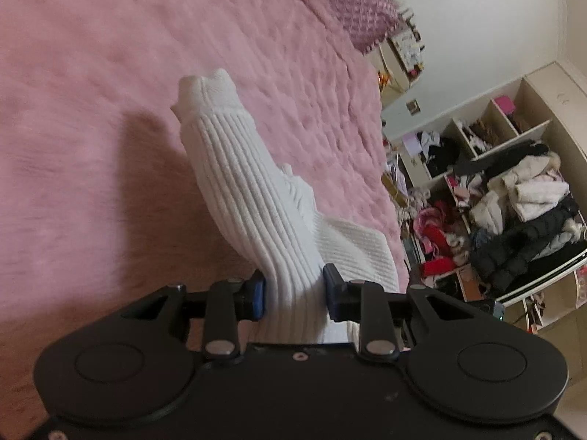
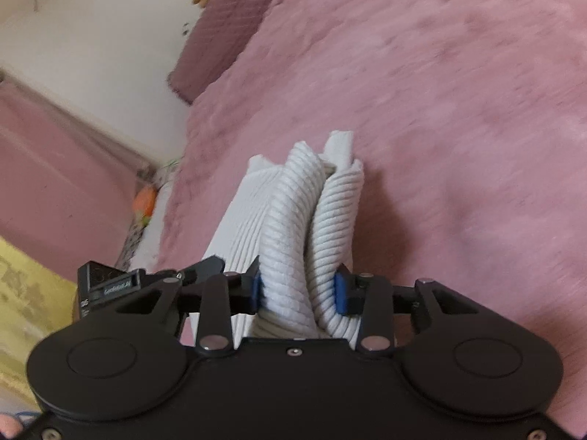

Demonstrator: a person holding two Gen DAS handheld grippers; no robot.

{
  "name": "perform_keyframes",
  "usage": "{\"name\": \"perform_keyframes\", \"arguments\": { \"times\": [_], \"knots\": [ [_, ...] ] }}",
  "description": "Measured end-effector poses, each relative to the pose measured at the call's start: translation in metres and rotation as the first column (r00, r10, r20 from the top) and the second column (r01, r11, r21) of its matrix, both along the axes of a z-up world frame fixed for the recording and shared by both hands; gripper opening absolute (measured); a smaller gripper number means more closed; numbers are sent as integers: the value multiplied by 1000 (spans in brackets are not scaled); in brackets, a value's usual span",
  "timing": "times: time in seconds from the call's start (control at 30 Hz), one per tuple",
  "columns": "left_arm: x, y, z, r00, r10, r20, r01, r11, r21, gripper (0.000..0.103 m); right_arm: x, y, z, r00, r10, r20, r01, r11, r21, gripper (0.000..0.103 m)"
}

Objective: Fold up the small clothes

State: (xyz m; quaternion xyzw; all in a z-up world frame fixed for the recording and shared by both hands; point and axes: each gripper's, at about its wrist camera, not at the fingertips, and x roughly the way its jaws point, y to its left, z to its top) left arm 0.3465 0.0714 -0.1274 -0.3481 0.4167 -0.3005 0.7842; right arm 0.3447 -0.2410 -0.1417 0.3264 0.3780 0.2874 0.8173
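Left gripper [image 1: 293, 295]: nearest the lens in the left wrist view; its blue pads [image 1: 258, 294] press from both sides on a bunched fold of white ribbed cloth, so it is clamped on the garment.
Right gripper [image 2: 299, 293]: nearest the lens in the right wrist view; its blue pads [image 2: 340, 292] squeeze two thick rolls of the same ribbed knit between them, clamped as well.
White ribbed knit garment [image 1: 253, 198]: held by both grippers and raised off the bed; from the left gripper it runs away as one narrow ribbed band that ends in a plain-knit cuff edge [image 1: 205, 90], with a looser flap [image 1: 357, 253] hanging to the right of the pads.
Garment in the right wrist view [image 2: 293, 205]: two rolled folds side by side, a flatter panel to their left, the far tips pointing away over the blanket.
Shadow [image 1: 146, 161]: falls on the blanket left of the band.
Pink fluffy blanket [image 1: 110, 73]: covers the bed under and beyond the garment; broad bare stretches lie left of the band and far ahead of both grippers.
Bed edge [image 1: 389, 168]: runs along the right side in the left wrist view, close beside the hanging flap.
Mauve quilted pillow [image 2: 227, 33]: at the far end of the blanket, against the wall.
Shelf unit [image 1: 506, 168]: beyond the bed edge, crammed with heaped clothes.
Pale wall [image 2: 91, 36]: left of the bed, past the blanket's left edge.
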Motion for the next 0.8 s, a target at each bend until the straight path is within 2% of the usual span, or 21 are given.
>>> {"name": "perform_keyframes", "arguments": {
  "times": [0.17,0.27,0.4,0.53,0.6,0.67,0.73,0.8],
  "knots": [
    [-37,42,6,999,32,-5,-32,999,14,28,-17,34,-6,999,35,-15,-34,999,31,36],
    [-49,59,-14,997,56,-49,-54,998,33,28,-18,46,-22,997,49,-63,-49,999,6,36],
    [-54,66,-48,993,76,-89,-69,994,82,28,-17,51,-44,995,37,-88,-44,997,-70,36],
    [-56,78,-65,990,97,-102,-90,994,68,29,-16,42,-50,996,34,-83,-41,996,-84,37],
    [-56,81,-60,992,90,-90,-82,992,94,30,-16,46,-47,997,31,-67,-39,992,-120,44],
    [-57,85,-49,993,89,-74,-79,989,125,29,-17,45,-40,999,26,-47,-34,985,-168,55],
    [-61,88,-34,994,96,-46,-88,984,157,27,-22,43,-28,1000,23,-2,-23,976,-218,56],
    [-72,85,-12,995,99,24,-102,970,223,27,-32,43,-9,996,8,87,17,958,-288,56]
  ]
}}
